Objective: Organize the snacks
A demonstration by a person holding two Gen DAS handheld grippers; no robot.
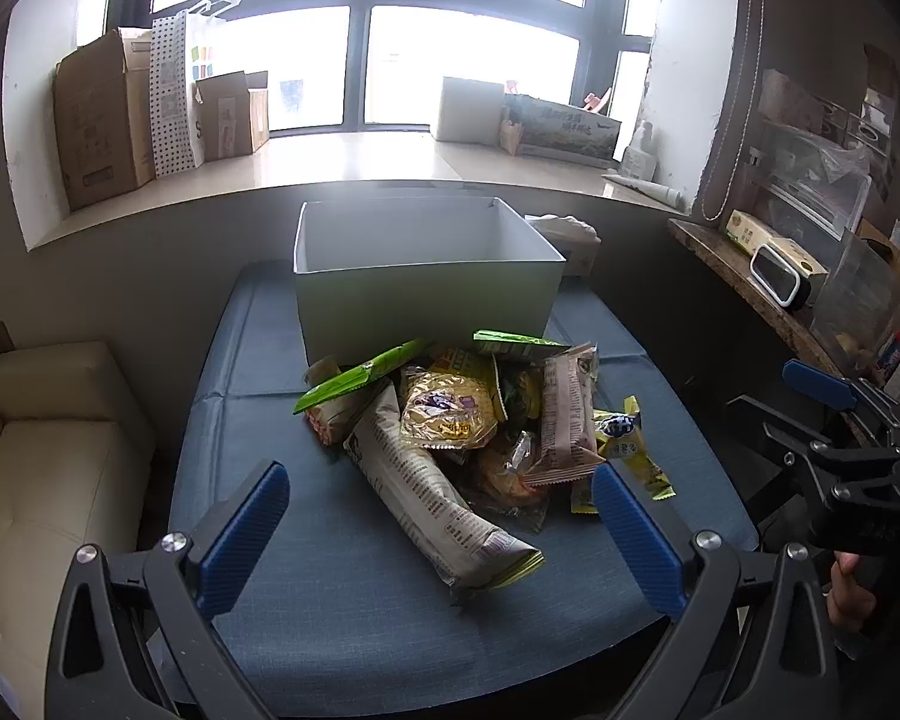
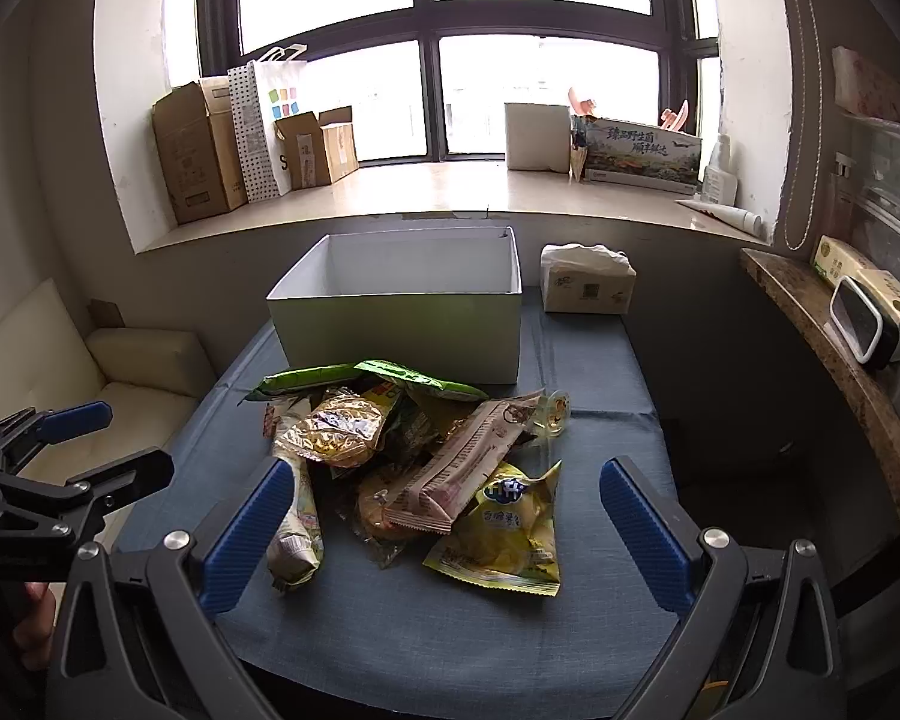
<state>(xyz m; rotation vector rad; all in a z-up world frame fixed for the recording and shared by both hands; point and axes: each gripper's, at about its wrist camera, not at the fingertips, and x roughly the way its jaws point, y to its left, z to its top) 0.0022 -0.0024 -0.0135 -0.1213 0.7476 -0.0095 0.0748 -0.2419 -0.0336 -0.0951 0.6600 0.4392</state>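
Note:
A pile of snack packets (image 1: 468,420) lies on the blue table (image 1: 342,618), in front of an open white box (image 1: 426,282) that looks empty. The pile holds a long paper-wrapped packet (image 1: 426,492), a gold packet (image 1: 447,411), green packets (image 1: 354,381) and a yellow chip bag (image 2: 504,531). My left gripper (image 1: 441,489) is open and empty, above the near side of the pile. My right gripper (image 2: 444,489) is open and empty, also above the pile (image 2: 402,450). The box also shows in the right wrist view (image 2: 402,330). Each gripper shows at the other view's edge.
A tissue pack (image 2: 588,285) stands right of the box. A cream sofa (image 1: 42,450) is left of the table, a wooden shelf (image 2: 834,360) with a small clock (image 2: 861,324) on the right. Cardboard boxes (image 2: 198,150) and bags line the window sill.

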